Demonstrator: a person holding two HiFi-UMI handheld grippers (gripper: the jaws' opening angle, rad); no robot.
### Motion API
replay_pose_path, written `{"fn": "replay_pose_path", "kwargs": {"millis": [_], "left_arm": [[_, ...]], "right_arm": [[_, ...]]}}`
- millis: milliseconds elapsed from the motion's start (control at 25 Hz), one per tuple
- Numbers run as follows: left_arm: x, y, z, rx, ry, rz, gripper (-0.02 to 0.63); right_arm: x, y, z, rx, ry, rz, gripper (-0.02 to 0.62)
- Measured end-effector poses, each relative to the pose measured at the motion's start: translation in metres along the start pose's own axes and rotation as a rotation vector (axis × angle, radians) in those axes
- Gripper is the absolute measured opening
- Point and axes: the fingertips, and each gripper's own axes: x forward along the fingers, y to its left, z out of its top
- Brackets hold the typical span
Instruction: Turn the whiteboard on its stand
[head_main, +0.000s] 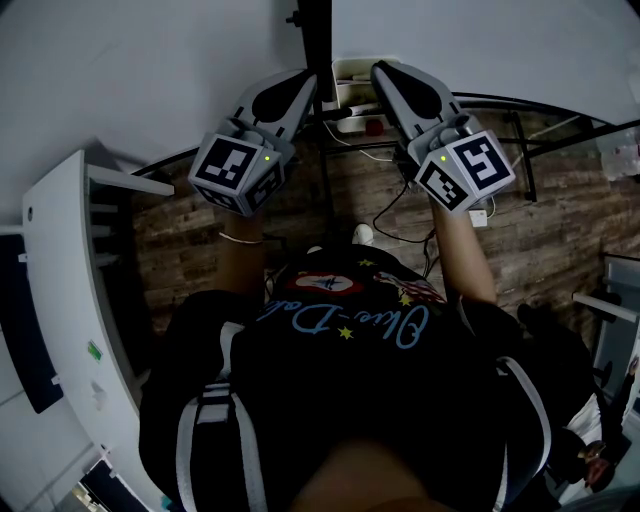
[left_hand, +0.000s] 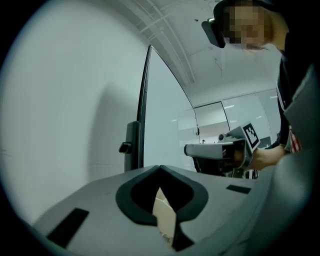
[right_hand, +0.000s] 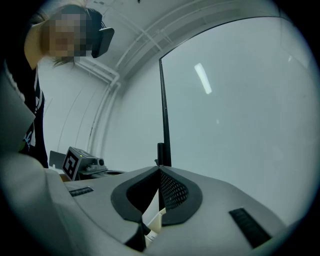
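The whiteboard (right_hand: 240, 110) is a glossy white panel that fills the right gripper view to the right of its black upright edge (right_hand: 163, 100). In the head view the same upright (head_main: 315, 40) rises at top centre, between my two grippers. A black clamp knob (left_hand: 125, 147) sits on the upright (left_hand: 144, 90) in the left gripper view. My left gripper (head_main: 308, 78) (left_hand: 159, 166) is shut, its tips just left of the upright, with nothing between them. My right gripper (head_main: 380, 68) (right_hand: 159, 168) is also shut, just right of the upright, and nothing shows in its jaws.
A small white tray (head_main: 352, 75) sits low between the gripper tips. Cables (head_main: 390, 215) trail over the wood-pattern floor. Black stand legs (head_main: 520, 150) spread to the right. A white shelf unit (head_main: 70, 300) stands close on my left.
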Motion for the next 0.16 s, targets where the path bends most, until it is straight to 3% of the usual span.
{"fn": "replay_pose_path", "kwargs": {"millis": [160], "left_arm": [[0.0010,0.0006,0.0026,0.011,-0.005,0.000,0.008]], "right_arm": [[0.0005,-0.0003,0.0001,0.001,-0.001,0.001,0.023]]}}
